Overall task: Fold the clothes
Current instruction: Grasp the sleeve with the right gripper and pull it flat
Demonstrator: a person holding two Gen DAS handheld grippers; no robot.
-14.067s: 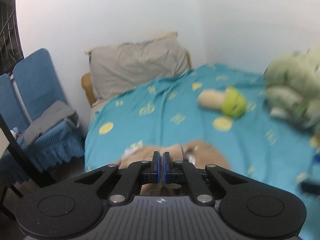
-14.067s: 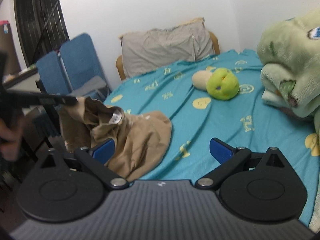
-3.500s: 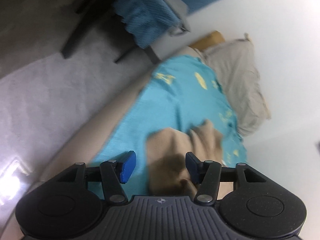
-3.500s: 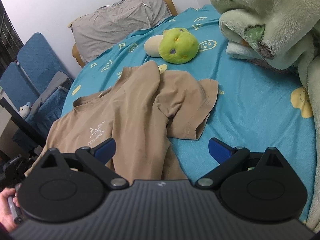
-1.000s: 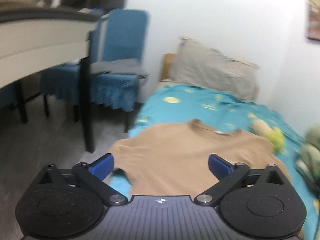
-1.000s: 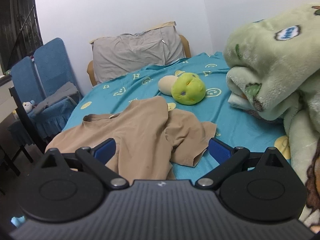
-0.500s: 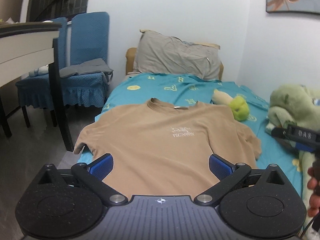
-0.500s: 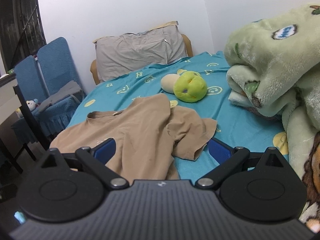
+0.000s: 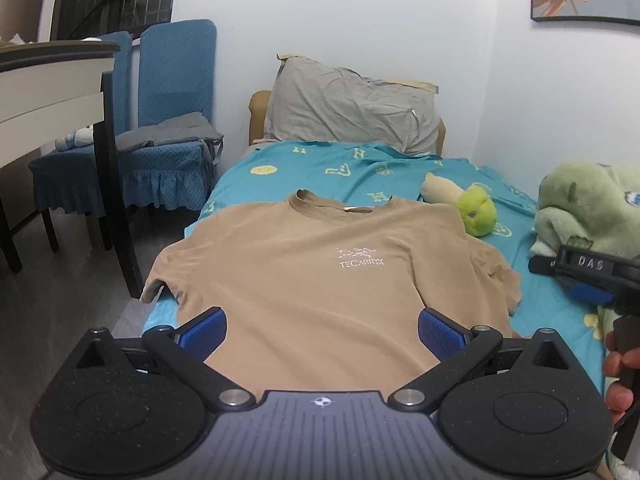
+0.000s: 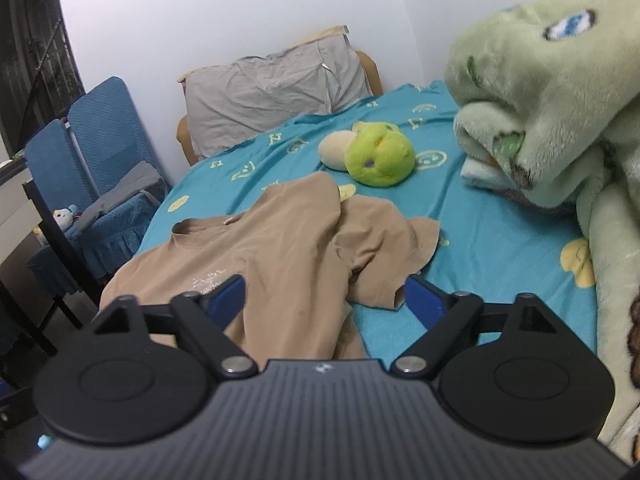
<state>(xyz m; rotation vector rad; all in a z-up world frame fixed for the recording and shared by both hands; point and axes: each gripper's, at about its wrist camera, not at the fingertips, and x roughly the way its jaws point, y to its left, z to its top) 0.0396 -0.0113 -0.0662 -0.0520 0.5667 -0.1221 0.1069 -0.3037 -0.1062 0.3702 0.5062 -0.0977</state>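
Note:
A tan T-shirt [image 9: 320, 272] lies front up on the teal bed sheet [image 9: 360, 168], collar toward the pillow, white logo on the chest. In the right wrist view the tan T-shirt [image 10: 280, 252] has its right sleeve [image 10: 384, 256] rumpled and bunched. My left gripper [image 9: 322, 330] is open and empty above the shirt's lower hem. My right gripper [image 10: 326, 298] is open and empty above the shirt's right side; it also shows in the left wrist view [image 9: 588, 280] at the right edge, held by a hand.
A grey pillow [image 9: 352, 104] leans at the head of the bed. A green and cream plush toy [image 10: 372, 152] lies beyond the shirt. A green fleece blanket [image 10: 560, 100] is piled on the right. Blue chairs [image 9: 160, 128] and a desk [image 9: 48, 80] stand left of the bed.
The left gripper has swung round to face the bed over the shirt's hem. The right gripper has moved slightly closer to the shirt. Both stay open.

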